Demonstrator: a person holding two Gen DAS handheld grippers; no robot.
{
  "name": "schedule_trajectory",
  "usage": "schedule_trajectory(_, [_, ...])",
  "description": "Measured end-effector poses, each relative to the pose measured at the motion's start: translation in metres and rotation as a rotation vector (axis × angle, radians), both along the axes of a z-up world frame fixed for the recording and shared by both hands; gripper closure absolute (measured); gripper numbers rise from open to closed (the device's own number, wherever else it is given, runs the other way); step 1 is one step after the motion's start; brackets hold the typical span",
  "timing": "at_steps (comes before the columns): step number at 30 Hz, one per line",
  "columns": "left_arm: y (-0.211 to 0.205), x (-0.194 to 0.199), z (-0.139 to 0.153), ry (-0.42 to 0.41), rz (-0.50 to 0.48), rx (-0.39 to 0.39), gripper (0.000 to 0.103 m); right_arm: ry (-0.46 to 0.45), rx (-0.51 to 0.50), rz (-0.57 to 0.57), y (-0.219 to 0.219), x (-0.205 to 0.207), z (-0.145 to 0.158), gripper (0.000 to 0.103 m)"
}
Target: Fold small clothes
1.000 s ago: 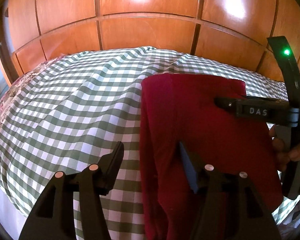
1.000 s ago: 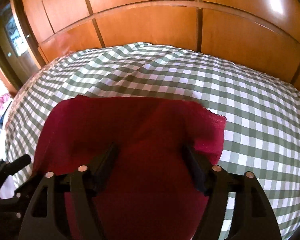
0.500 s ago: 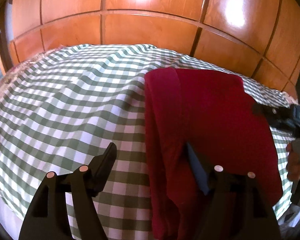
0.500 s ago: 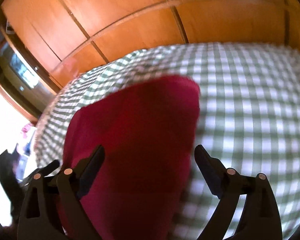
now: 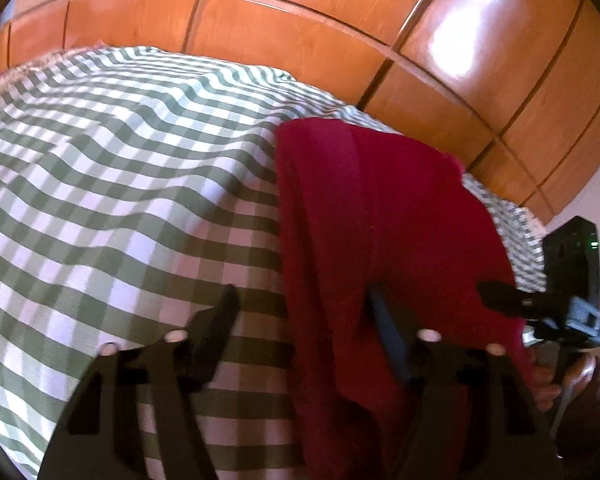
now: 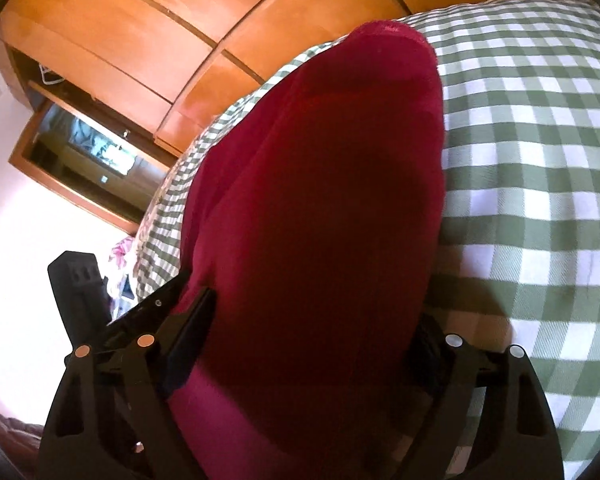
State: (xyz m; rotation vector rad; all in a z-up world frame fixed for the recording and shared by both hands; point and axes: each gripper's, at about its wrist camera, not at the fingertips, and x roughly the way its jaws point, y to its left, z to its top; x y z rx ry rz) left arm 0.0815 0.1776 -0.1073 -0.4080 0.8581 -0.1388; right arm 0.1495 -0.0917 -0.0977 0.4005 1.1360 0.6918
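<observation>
Both jaws wide, gripping nothing: left gripper (image 5: 300, 328) straddles the dark red folded cloth garment's (image 5: 380, 220) left edge, right gripper (image 6: 312, 328) its near end; pinch both layers together, lift evenly.

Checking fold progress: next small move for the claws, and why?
Probably lower and close the left claw on the near left edge of the red garment. Both claws are open; the right claw straddles the garment, which lies long and narrow on the checked cloth.
</observation>
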Motion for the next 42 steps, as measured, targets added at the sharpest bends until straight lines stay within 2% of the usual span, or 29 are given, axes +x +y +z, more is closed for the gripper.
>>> schedule_trajectory(1, [-0.002,-0.001,0.001,-0.012,-0.014,-0.002,0.062,-0.005,-0.009,0.006,0.002,-0.001,0.001,0.025])
schedule_trajectory(3, [-0.010,-0.003,0.005,-0.041,-0.045,0.039,0.070,-0.012,-0.022,0.009,0.005,-0.004,0.002,0.032])
schedule_trajectory(5, [-0.016,-0.005,0.009,-0.056,-0.059,0.077,0.075,-0.019,-0.030,0.011,0.005,-0.007,0.004,0.043])
schedule_trajectory(8, [-0.022,-0.007,0.014,-0.074,-0.069,0.118,0.080,-0.046,-0.056,0.021,0.010,-0.011,0.013,0.052])
schedule_trajectory(11, [-0.024,-0.012,0.018,-0.084,-0.073,0.135,0.081,-0.085,-0.082,0.030,0.016,-0.018,0.025,0.057])
schedule_trajectory(20, [-0.029,-0.026,0.031,-0.110,-0.116,0.039,0.084,-0.151,-0.074,0.022,0.014,-0.039,0.058,0.061])
schedule_trajectory(25, [-0.064,-0.001,0.049,-0.139,-0.207,0.035,0.084,-0.238,-0.083,-0.007,-0.007,-0.045,0.088,0.062])
schedule_trajectory(29, [-0.109,0.038,0.078,-0.189,-0.294,0.066,0.084,-0.315,-0.095,-0.067,-0.040,-0.036,0.113,0.062])
schedule_trajectory(32, [-0.154,0.081,0.103,-0.224,-0.359,0.074,0.084,-0.372,-0.105,-0.156,-0.081,-0.020,0.132,0.062])
schedule_trajectory(36, [-0.235,0.130,0.126,-0.274,-0.472,0.150,0.084,-0.423,-0.102,-0.330,-0.159,-0.006,0.145,0.062])
schedule_trajectory(38, [-0.274,0.148,0.118,-0.257,-0.517,0.193,0.084,-0.405,-0.099,-0.407,-0.198,0.001,0.135,0.062])
schedule_trajectory(41, [-0.327,0.174,0.074,-0.135,-0.579,0.283,0.085,-0.305,-0.133,-0.527,-0.251,0.013,0.094,0.061])
schedule_trajectory(42, [-0.345,0.179,0.050,-0.081,-0.586,0.369,0.087,-0.241,-0.157,-0.569,-0.268,0.016,0.070,0.061])
